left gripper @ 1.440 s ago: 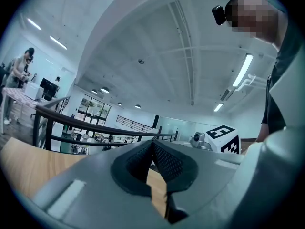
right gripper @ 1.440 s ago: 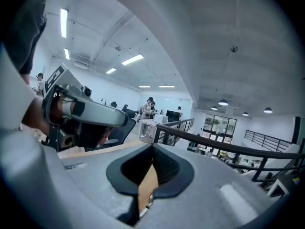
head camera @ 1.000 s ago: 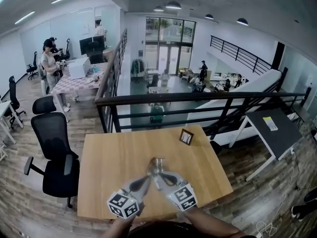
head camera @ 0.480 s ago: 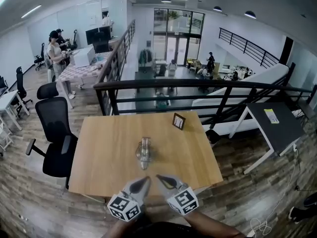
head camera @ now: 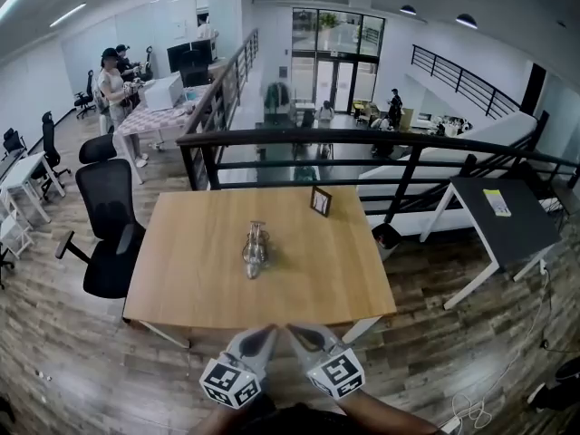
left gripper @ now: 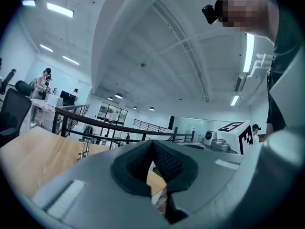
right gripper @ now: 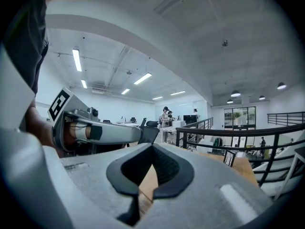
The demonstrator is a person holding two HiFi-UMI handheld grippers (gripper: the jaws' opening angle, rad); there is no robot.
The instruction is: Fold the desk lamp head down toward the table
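The left gripper (head camera: 268, 332) and right gripper (head camera: 294, 331) (jaws together, both empty) hang just off the table's (head camera: 335, 275) near edge, with the desk lamp (head camera: 255, 248) at its middle.

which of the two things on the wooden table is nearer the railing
The small framed picture, standing at the table's far edge just before the railing; the desk lamp sits near the table's middle.

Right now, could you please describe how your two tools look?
The left tool and right tool are light grey wedges tapering to narrow tips, with dark textured pads. Each carries a white cube with black square markers.
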